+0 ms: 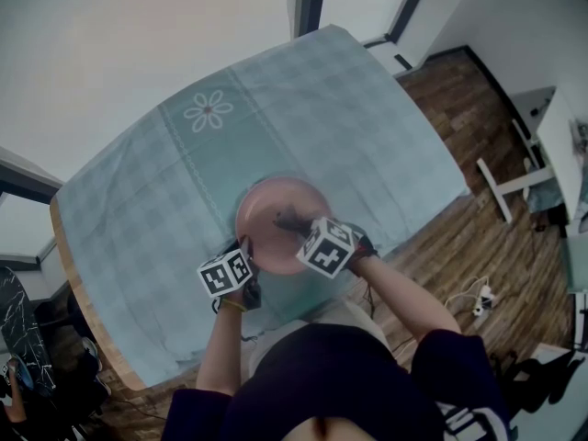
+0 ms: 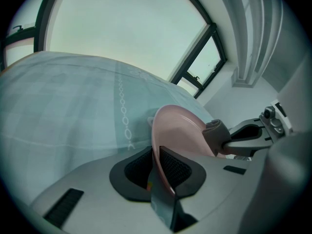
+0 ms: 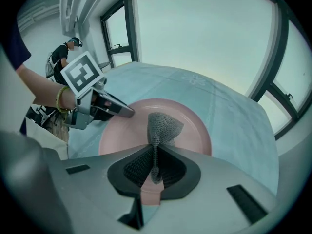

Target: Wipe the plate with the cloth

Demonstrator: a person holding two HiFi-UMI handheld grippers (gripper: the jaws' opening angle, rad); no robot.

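Over the teal surface (image 1: pixel 367 127), left tool (image 2: pixel 157 167) clamps the plate (image 1: pixel 266 208) rim, right tool (image 3: pixel 155 165) pinches the cloth (image 3: pixel 164 126); hard wiping may lever the plate loose.

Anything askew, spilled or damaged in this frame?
Nothing stands out. The left gripper clamps the rim of the pink plate, the right gripper pinches the grey cloth over it, and the tablecloth lies flat, unspilled.

Pink plate, grey cloth, both held over the table.
The round, shallow pink plate (image 1: pixel 266 211) sits on the blue checked tablecloth (image 1: pixel 349 108), its near rim pinched by the left gripper (image 2: pixel 158 165). The dark grey mesh cloth (image 3: pixel 163 126), bunched in the right gripper (image 3: pixel 155 162), rests against the plate's inside.
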